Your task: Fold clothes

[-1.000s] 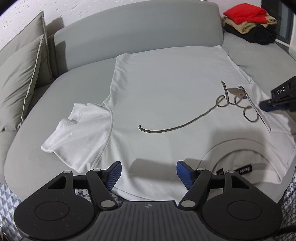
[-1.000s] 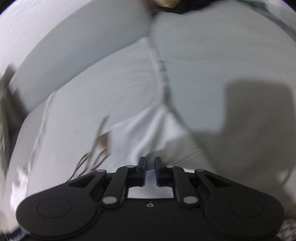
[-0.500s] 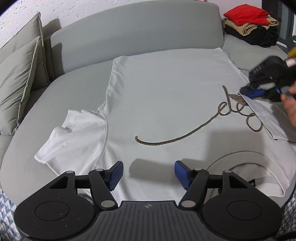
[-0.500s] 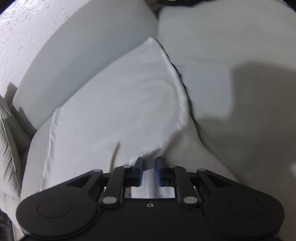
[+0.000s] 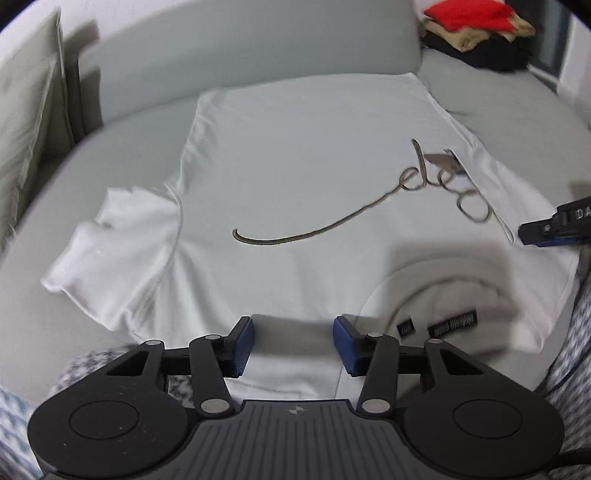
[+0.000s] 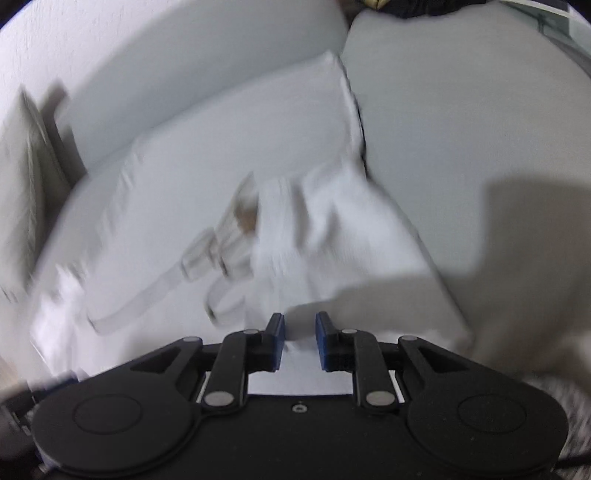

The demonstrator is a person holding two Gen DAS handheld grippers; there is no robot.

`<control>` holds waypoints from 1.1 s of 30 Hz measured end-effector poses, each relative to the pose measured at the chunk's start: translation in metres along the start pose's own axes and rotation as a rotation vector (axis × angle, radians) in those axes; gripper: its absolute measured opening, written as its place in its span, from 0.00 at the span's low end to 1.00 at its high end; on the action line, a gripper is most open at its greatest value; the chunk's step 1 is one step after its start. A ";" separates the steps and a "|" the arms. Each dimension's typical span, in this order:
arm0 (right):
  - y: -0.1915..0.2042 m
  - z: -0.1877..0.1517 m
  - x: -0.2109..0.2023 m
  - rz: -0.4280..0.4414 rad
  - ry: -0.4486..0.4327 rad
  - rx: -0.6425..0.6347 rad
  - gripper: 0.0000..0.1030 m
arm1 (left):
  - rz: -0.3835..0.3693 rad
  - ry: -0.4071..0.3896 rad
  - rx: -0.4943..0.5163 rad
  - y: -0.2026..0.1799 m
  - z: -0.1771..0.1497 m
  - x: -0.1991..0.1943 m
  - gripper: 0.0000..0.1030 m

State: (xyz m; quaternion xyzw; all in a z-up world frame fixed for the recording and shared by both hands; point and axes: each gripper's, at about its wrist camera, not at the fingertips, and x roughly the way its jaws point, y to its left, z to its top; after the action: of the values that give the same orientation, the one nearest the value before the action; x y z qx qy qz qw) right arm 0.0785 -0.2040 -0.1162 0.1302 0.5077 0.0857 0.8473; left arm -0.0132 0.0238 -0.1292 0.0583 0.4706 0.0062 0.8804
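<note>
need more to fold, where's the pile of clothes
In the left wrist view, the pile of clothes sits top right on the sofa, beyond the white t-shirt.

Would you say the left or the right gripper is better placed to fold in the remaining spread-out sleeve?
Left, probably. The left gripper is open over the white T-shirt, whose unfolded sleeve lies on its side; the right gripper is across the shirt.

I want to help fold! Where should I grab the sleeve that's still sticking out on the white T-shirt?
Grab the sleeve by its outer cuff edge, coming from the left side of the white T-shirt. It lies flat and spread away from the body, with bare sofa beside it, so open jaws can probably slide on there and carry it across the chest.
</note>
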 end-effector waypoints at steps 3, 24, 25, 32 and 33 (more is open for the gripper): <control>0.006 -0.018 -0.016 -0.007 0.062 -0.025 0.19 | -0.092 0.074 0.034 -0.003 -0.016 -0.010 0.35; 0.038 -0.012 0.014 0.312 0.054 0.252 0.46 | -0.152 -0.202 -0.986 0.242 -0.067 -0.001 0.58; 0.035 -0.012 0.019 0.313 0.060 0.281 0.46 | -0.171 -0.204 -1.046 0.256 -0.071 0.005 0.57; 0.026 -0.012 0.029 0.338 0.059 0.350 0.46 | -0.298 -0.225 -1.198 0.284 -0.070 0.033 0.54; 0.026 -0.012 0.029 0.337 0.057 0.349 0.46 | -0.314 -0.213 -1.197 0.285 -0.067 0.037 0.51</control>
State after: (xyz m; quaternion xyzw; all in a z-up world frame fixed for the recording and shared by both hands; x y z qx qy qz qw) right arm 0.0815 -0.1695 -0.1378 0.3549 0.5095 0.1405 0.7712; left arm -0.0355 0.3155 -0.1660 -0.5143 0.2982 0.1332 0.7930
